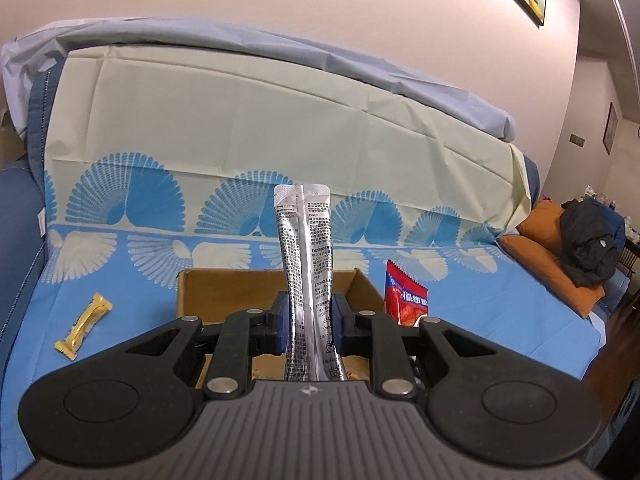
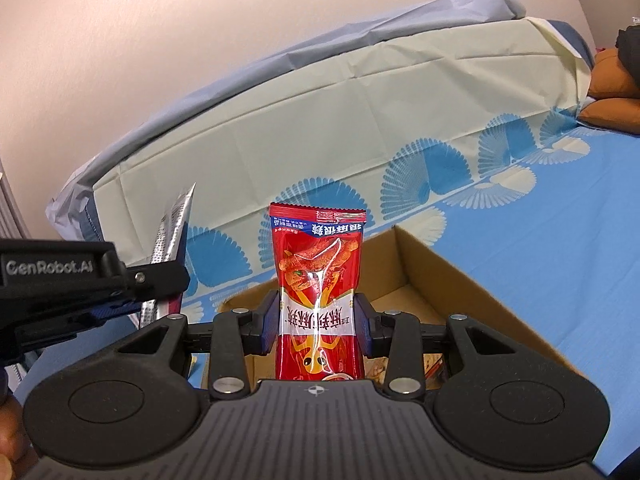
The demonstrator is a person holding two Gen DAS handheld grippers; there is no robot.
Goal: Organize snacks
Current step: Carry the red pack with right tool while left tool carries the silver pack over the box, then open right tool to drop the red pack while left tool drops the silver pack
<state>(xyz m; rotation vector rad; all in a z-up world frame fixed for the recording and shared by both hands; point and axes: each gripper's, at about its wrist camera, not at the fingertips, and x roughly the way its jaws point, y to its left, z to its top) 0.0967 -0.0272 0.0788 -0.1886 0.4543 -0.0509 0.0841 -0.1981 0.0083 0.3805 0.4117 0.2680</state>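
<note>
My left gripper (image 1: 311, 322) is shut on a long silver sachet (image 1: 304, 248) that stands upright between its blue pads, above an open cardboard box (image 1: 192, 292). The right gripper (image 2: 316, 326) is shut on a red snack packet (image 2: 318, 264), upright over the same cardboard box (image 2: 436, 264). In the left wrist view the red snack packet (image 1: 404, 300) shows just right of the box. The right wrist view catches the left gripper (image 2: 72, 280) at the left edge with the silver sachet (image 2: 172, 232) sticking up from it. A yellow snack bar (image 1: 84, 320) lies on the blue cloth left of the box.
A blue and cream fan-patterned cloth (image 1: 480, 300) covers the seat and backrest behind the box. An orange cushion (image 1: 536, 232) with a dark bundle (image 1: 592, 236) lies at the far right. Some packets lie in the box bottom (image 2: 434, 364).
</note>
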